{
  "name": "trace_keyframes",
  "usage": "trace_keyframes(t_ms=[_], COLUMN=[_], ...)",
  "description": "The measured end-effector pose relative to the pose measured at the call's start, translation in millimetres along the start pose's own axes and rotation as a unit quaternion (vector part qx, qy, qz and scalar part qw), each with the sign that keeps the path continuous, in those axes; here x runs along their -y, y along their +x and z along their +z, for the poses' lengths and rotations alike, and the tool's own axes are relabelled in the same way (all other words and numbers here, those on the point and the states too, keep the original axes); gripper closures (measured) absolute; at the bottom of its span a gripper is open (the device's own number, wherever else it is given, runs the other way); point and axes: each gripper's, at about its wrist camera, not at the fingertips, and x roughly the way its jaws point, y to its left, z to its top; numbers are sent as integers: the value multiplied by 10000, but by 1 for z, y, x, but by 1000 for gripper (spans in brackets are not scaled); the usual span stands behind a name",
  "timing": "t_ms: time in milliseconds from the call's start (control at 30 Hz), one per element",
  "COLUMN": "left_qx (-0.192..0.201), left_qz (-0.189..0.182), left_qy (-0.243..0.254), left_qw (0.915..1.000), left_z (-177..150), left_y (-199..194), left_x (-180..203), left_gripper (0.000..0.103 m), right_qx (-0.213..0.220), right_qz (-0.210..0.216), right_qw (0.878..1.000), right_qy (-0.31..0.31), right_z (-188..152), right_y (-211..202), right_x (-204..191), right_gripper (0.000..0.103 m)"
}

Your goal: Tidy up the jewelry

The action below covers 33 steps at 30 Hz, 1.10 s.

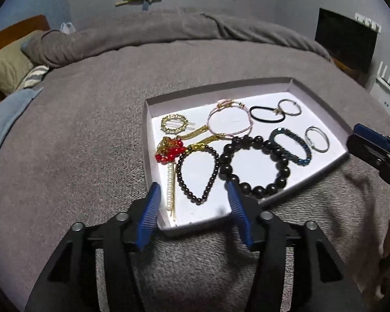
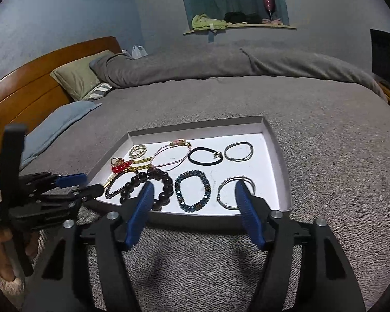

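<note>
Both the left gripper (image 1: 193, 197) and right gripper (image 2: 193, 195) are hovering apart and empty at the shallow white cardboard tray's (image 2: 283, 161) near edge; inside it, the dark small-bead bracelet (image 1: 199, 174) is overlapping the red-and-gold cluster; lifting it clear by its near loop is looking wisest.

**Camera placement, two wrist views**

Left wrist view: looked down-forward along the left gripper (image 1: 193, 195), close over the tray's (image 1: 319, 104) near-left corner. Right wrist view: similar, beyond the right gripper (image 2: 192, 195), near edge. Both shared the tray and bed (image 2: 325, 135).
</note>
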Motion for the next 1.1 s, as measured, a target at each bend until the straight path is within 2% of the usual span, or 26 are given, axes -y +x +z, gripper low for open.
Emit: trace_keyframes(t_ms=[100,233,300,367,567,733,1100], left_qx=[147,363,481,576,742,891,1148], left_qz=[98,85,98,173,284,328,265], left_qy=[-26,-154,-209,-235,-440,-537,-196], left_qw=[9998,9992,9986,9979,9959,9940,9928], left_z=[-2,-7,-10,-12,-21,-31,-40], left_y=[-7,-21,-27,-30,-37,-42,-43], left_x=[3,4,3,3,7,8,24], left_gripper=[26,20,15,10,7,6,5], right_qx=[48,240,322,326,146,192,346], right_qz=[-90,-167,-167,-206,-493,-775,-960], right_qw=[9999,9995,9993,9993,9986,9968,9946], right_qy=[-58,-69,-51,-34,72,1,-194], right_z=[-1,1,-1,-4,-19,-34,-37], right_y=[-3,-17,-25,-30,-33,-36,-37], right_x=[-2,-2,-1,2,10,11,8], right_gripper=[29,9,5,5,5,5,5])
